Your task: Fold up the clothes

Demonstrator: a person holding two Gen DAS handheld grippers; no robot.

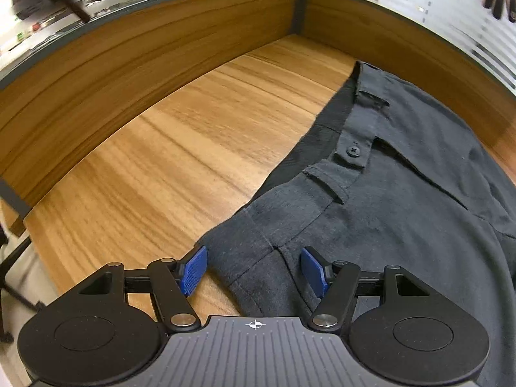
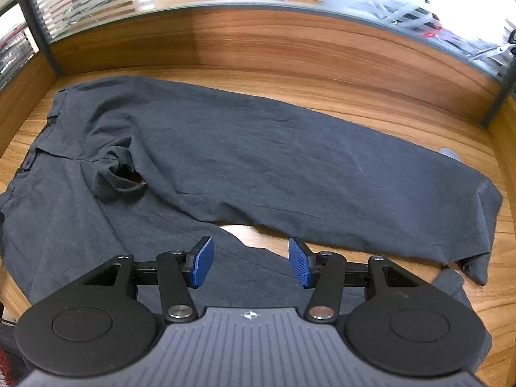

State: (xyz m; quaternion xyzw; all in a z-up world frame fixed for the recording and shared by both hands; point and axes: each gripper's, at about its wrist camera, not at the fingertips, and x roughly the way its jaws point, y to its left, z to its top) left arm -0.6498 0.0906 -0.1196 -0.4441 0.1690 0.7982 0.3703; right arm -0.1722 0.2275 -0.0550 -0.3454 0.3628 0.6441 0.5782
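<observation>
Wood-grain surface (image 2: 371, 96), warm brown, bounded at back and sides by low wooden walls (image 2: 290, 48) topped with striped frosted glass. Dark grey trousers (image 2: 258, 161) spread flat across it, waistband (image 1: 358, 135) toward left corner, black button (image 1: 353, 151) showing at fly. Legs running rightward, slightly parted, sliver of bare wood (image 2: 258, 233) visible between them. Fabric bunched at crotch (image 2: 116, 167). Far leg's hem (image 2: 480, 232) near right edge. Left part of surface bare (image 1: 161, 167). Small pale object (image 2: 450, 153) just beyond far leg, too hidden to identify.
</observation>
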